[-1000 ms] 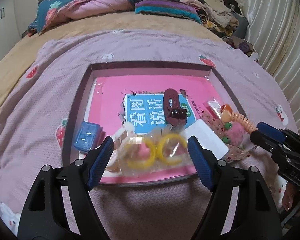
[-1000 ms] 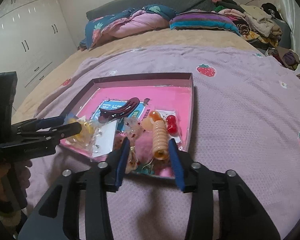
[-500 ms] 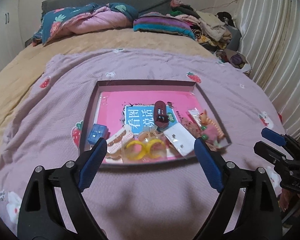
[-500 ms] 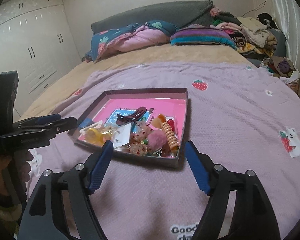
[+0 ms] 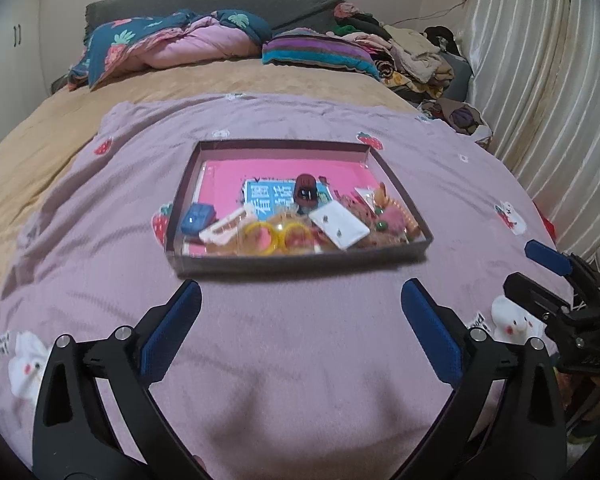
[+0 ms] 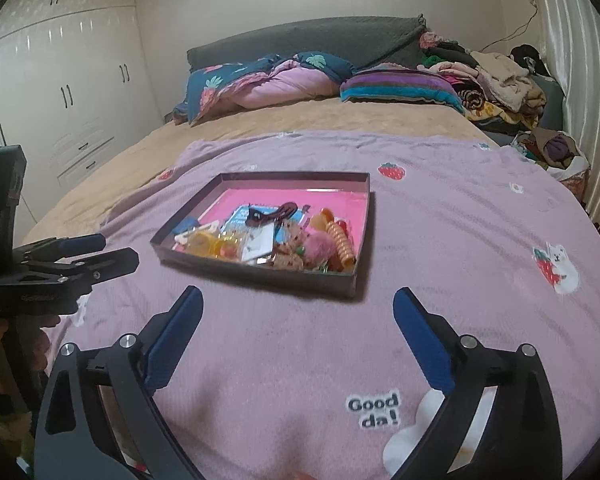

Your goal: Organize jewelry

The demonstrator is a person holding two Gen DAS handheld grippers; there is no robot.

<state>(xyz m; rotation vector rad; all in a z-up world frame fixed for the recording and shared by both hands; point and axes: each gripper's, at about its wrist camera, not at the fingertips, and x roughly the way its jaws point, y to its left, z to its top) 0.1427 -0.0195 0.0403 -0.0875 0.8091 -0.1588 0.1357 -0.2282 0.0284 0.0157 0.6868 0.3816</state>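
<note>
Here the tray (image 5: 300,266) of jewelry sits on the purple blanket (image 5: 300,340) on the bed, holding yellow bangles (image 5: 278,236), a dark hair clip (image 6: 272,213) and a coiled orange tie (image 6: 340,242). Both the left gripper (image 5: 300,308) and right gripper (image 6: 298,312) hover short of it, jaws wide open and empty.

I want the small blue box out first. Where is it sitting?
In the left wrist view, the small blue box lies in the tray, near its left wall, just left of the white clip and the yellow rings.
</note>
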